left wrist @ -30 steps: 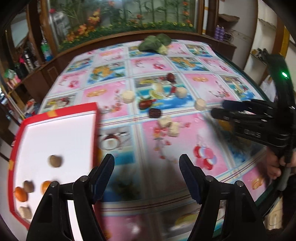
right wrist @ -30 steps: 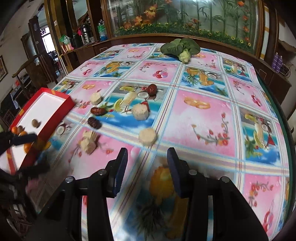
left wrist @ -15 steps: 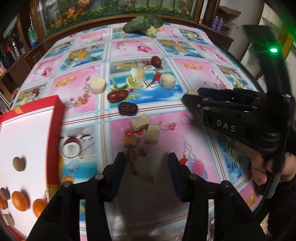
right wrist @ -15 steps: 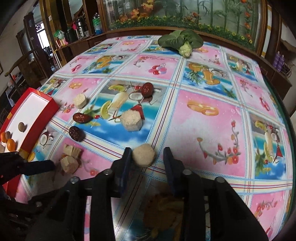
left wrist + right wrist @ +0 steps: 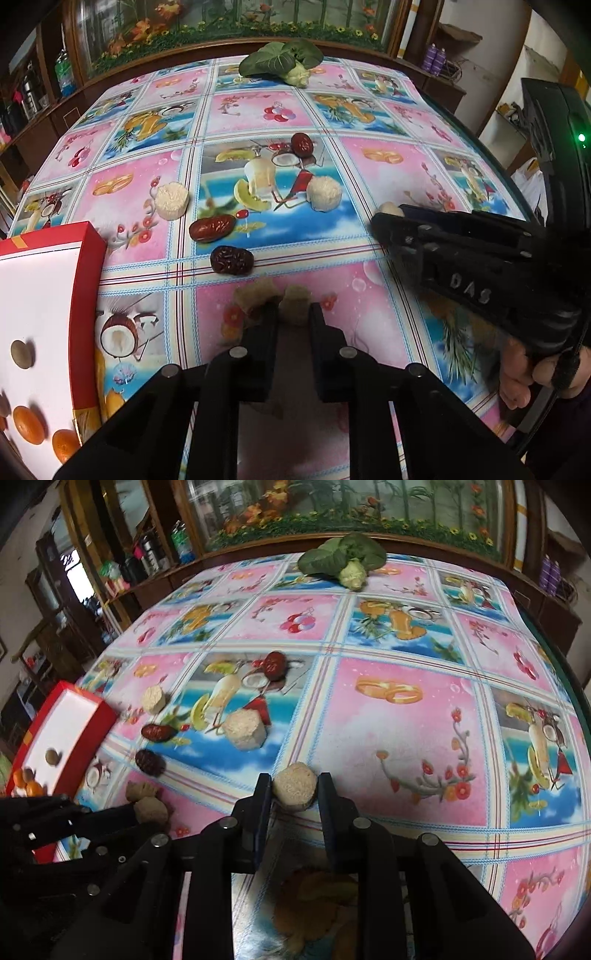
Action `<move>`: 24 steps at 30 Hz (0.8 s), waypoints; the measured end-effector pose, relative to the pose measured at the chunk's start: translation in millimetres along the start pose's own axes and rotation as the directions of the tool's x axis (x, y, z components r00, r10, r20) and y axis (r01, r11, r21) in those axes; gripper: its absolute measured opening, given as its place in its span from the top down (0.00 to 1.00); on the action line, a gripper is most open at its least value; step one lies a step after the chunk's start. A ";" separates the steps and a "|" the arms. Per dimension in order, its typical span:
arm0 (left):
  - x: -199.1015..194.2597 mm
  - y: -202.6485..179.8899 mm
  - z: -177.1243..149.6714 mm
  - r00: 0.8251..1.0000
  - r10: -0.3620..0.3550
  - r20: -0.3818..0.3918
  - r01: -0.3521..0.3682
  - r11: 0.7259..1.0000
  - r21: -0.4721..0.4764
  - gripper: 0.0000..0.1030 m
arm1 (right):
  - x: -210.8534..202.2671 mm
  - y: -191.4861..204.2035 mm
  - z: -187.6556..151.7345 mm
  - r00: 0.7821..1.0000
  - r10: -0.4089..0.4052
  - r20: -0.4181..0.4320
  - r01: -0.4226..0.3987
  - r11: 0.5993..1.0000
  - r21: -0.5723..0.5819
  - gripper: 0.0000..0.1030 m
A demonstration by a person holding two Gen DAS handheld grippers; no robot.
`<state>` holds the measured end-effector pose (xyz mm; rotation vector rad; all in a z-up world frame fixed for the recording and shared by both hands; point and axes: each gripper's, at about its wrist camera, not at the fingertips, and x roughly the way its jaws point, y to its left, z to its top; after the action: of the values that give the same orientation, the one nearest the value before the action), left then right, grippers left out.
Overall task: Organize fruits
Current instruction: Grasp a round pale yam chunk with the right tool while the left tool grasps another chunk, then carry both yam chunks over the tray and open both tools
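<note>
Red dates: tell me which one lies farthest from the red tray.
The upright date beside the printed coconut. The other two dates lie flat, closer to the tray.

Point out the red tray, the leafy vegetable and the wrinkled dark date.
red tray (image 5: pixel 90 273), left wrist view, on its red side wall.
leafy vegetable (image 5: pixel 341 555), right wrist view, on a leaf.
wrinkled dark date (image 5: pixel 232 260), left wrist view, its middle.

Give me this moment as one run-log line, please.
left gripper: shut on tan cube | right gripper: shut on round chunk | red tray: left, holds oranges
</note>
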<state>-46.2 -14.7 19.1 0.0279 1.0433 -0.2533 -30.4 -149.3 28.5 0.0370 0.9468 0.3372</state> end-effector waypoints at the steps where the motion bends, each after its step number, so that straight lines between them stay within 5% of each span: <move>1: -0.1 -0.3 -0.4 1.000 0.001 0.005 -0.001 1.000 0.002 0.86 | -2.5 -3.4 1.1 1.000 0.002 0.014 -0.002 1.000 0.017 0.74; 14: -58.1 25.6 -32.7 0.994 -0.002 0.110 0.006 0.999 -0.042 0.86 | -12.9 -8.2 4.5 0.993 0.004 0.114 -0.010 0.999 0.051 0.74; 24: -100.0 89.0 -50.0 0.975 0.118 0.189 -0.086 0.982 -0.169 0.86 | -19.9 55.0 0.4 0.971 0.170 0.170 -0.170 0.985 -0.012 0.73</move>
<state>-116.8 98.3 70.9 -0.0866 0.8577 -0.0761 -55.5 -103.1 54.2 0.1479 0.7753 0.4839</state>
